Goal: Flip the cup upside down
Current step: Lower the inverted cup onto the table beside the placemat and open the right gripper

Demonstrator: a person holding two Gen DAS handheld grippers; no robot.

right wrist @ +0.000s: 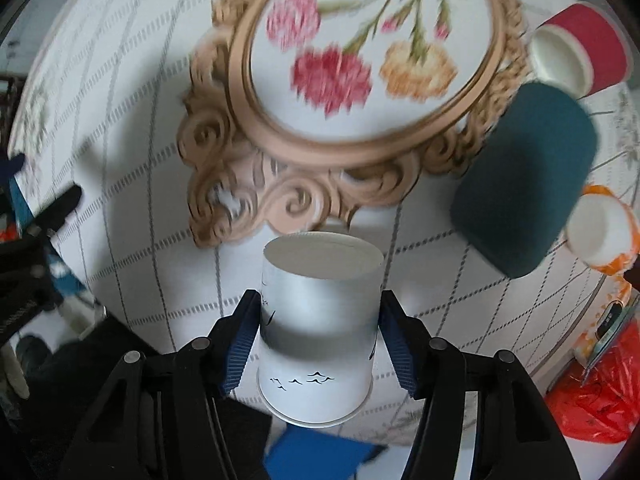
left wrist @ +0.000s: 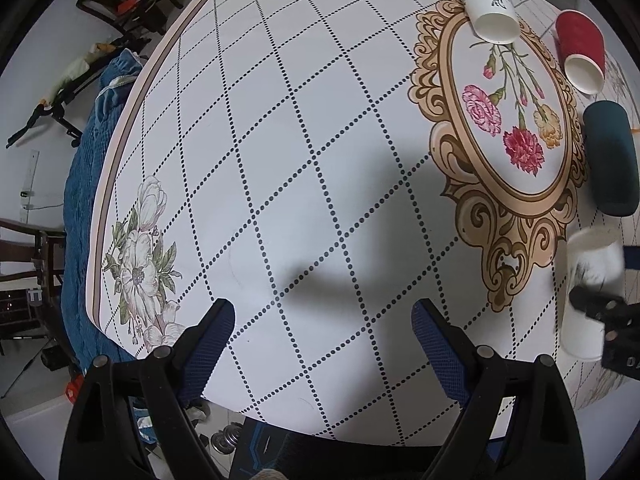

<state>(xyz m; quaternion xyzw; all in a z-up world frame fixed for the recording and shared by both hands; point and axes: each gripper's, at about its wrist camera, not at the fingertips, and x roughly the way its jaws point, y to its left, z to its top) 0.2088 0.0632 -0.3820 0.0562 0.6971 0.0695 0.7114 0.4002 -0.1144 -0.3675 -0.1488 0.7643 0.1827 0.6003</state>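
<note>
My right gripper (right wrist: 318, 304) is shut on a white paper cup (right wrist: 320, 320) with small black bird marks. The cup is held above the table with its flat base pointing away from me and its rim toward the camera. The same cup (left wrist: 592, 292) shows blurred at the right edge of the left wrist view, with the right gripper's dark fingers (left wrist: 600, 308) on it. My left gripper (left wrist: 324, 320) is open and empty above the patterned tablecloth (left wrist: 300, 160), well left of the cup.
Several cups lie on their sides around the oval flower medallion (left wrist: 508, 120): a white one (left wrist: 486, 2), a red one (left wrist: 580, 50), a dark teal one (left wrist: 610, 156) and an orange one (right wrist: 604, 232). A red plastic bag (right wrist: 596, 396) sits at the right. The table edge curves along the left.
</note>
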